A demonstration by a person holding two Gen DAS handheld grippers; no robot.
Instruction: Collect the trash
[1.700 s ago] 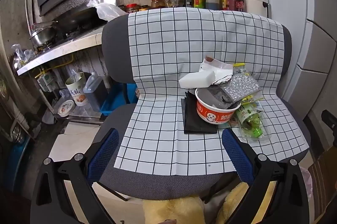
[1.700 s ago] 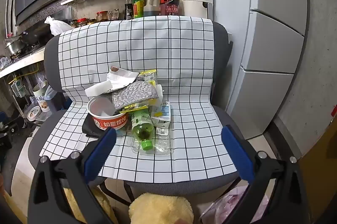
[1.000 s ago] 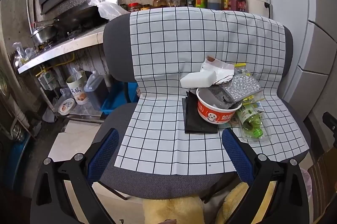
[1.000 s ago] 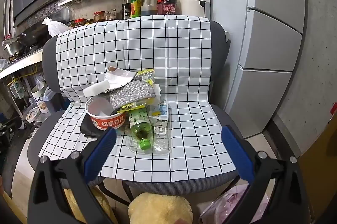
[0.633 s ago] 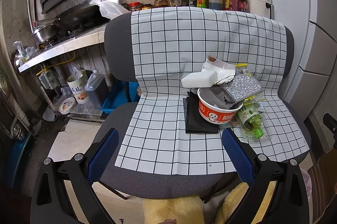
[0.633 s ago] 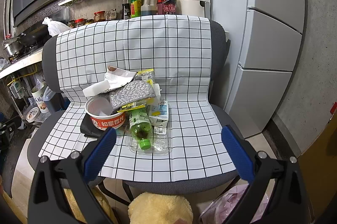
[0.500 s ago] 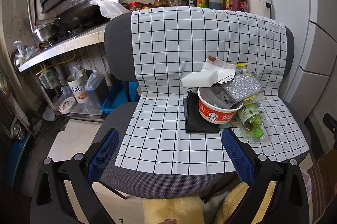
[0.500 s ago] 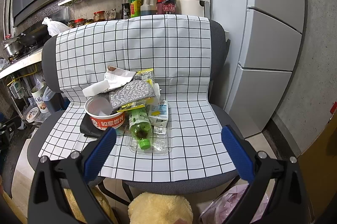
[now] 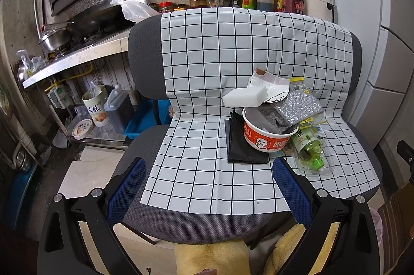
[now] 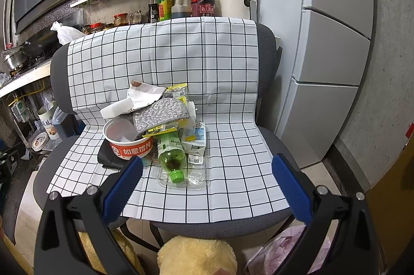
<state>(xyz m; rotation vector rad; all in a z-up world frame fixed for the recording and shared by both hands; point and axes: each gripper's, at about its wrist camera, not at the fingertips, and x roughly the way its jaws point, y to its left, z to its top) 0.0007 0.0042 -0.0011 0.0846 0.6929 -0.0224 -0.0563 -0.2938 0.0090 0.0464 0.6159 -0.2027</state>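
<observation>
"如意馄饨" on red bowl [image 10: 129,143]

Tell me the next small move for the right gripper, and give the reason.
Probably ease the right gripper forward and down toward the green bottle. Both grippers are open and hold nothing, back from the seat edge. The bottle lies on its side at the front of the pile, cap toward the camera, nearer than the red noodle bowl.

a red noodle cup [image 9: 266,135], green bottle [image 10: 171,153] on its side, wrappers and white foam block [image 9: 244,96] piled together.
</observation>
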